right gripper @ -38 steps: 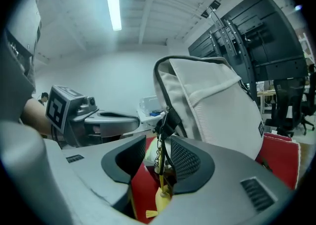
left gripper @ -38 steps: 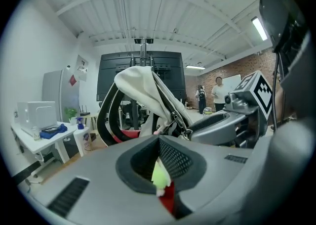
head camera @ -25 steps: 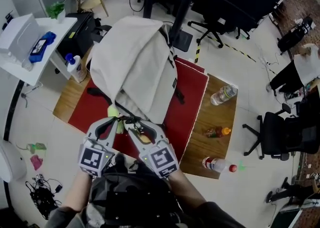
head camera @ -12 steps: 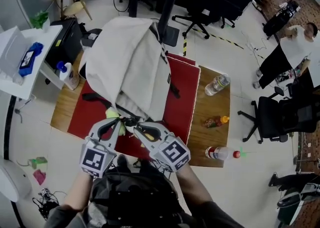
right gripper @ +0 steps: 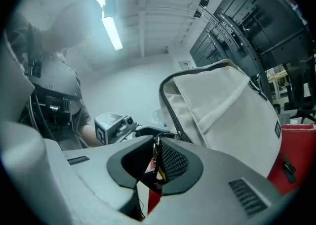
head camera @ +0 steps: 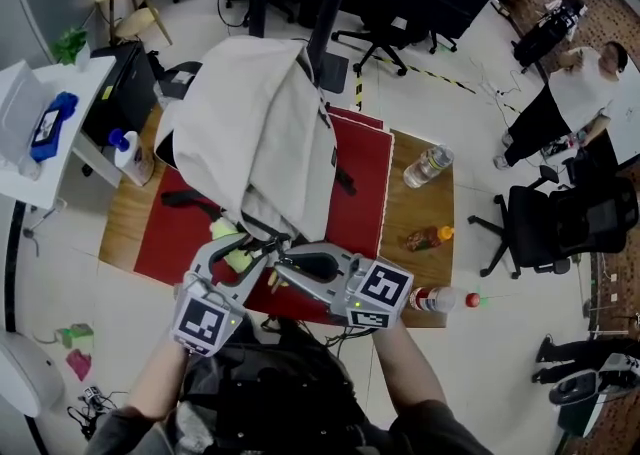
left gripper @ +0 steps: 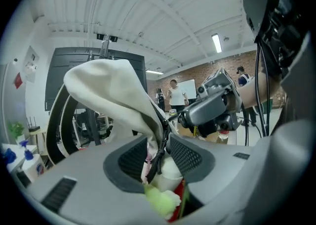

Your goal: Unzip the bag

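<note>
Cream canvas backpack upright on a red mat spread over a wooden table, near bottom corner tipped toward the camera wearer, dark zip track climbing its edge. Low at that corner, the right gripper, jaws just drawn in and now pinched on the small metal zipper pull, a dark tab dangling beneath. Just beside it, the left gripper, jaws just sprung wide apart, with a fold of cream fabric and a dark cord lying loose between the pads, not pressed by either. Tucked under the same corner, a yellow-green soft object.

Judged step: the very start of the pull, with the zip apparently closed along most of its visible length. For a clean run: clamp the left jaws on the fabric just behind the slider, to stop any lifting or sliding of the backpack. Keep the right pinch firm. Draw the zipper pull along the line of the zip track, never outward from it. Follow the curve at the top by turning the wrist. Slow down at any bunched fabric, for fear of a snag. Likeliest slip: the thin pull twisting out from between the jaws.
</note>
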{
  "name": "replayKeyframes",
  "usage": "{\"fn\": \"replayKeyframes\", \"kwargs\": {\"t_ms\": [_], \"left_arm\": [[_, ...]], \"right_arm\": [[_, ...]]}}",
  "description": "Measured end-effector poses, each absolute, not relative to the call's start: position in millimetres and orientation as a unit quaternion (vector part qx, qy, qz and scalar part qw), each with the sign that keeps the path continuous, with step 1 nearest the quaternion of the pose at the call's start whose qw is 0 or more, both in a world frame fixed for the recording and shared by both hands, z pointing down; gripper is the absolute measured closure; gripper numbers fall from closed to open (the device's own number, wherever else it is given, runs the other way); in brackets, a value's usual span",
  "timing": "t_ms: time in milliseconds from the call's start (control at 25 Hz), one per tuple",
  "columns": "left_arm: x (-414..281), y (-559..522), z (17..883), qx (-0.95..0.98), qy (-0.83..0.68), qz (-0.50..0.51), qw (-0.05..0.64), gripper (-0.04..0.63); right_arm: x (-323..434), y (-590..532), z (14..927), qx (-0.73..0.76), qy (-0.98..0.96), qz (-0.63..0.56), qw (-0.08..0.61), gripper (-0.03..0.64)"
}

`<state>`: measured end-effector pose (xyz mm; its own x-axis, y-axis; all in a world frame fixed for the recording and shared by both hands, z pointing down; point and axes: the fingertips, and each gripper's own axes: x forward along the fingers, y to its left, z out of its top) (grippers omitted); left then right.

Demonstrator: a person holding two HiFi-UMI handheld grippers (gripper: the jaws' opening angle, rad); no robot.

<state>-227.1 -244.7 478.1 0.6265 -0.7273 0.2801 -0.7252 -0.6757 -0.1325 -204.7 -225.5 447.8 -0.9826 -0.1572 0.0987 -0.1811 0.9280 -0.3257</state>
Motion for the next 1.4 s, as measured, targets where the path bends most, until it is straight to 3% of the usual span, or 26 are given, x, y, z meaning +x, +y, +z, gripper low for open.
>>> {"fn": "replayKeyframes", "kwargs": {"t_ms": [240, 520, 920, 1040, 1200, 1400], "left_arm": [[-203.4, -244.8, 483.0, -0.895, 0.379, -0.223, 0.080, 0.406], [-181.3, -253.1, 481.8, -0.892, 0.415, -0.179, 0.026, 0.407], [-175.5, -243.6, 471.2, -0.889, 0.435, -0.139, -0.026, 0.380], [-177.4, -256.0, 474.4, -0.885, 0.443, -0.139, -0.032, 0.408], [-175.4, -256.3, 473.0, -0.886, 0.441, -0.137, -0.036, 0.469], [-172.1, -254.5, 473.3, -0.891, 0.430, -0.146, -0.026, 0.476]], "right_arm": [[-195.2, -227.7, 433.7, 0.069, -0.975, 0.209, 0.025, 0.575], [-194.6, -225.7, 428.8, 0.053, -0.980, 0.174, 0.080, 0.575], [-187.7, -221.7, 423.8, 0.020, -0.977, 0.191, 0.089, 0.577], [-194.5, -218.2, 421.9, 0.015, -0.978, 0.187, 0.093, 0.577], [-196.9, -221.0, 393.2, 0.018, -0.980, 0.195, 0.030, 0.578], [-199.2, -234.4, 324.6, 0.012, -0.984, 0.172, -0.050, 0.578]]}}
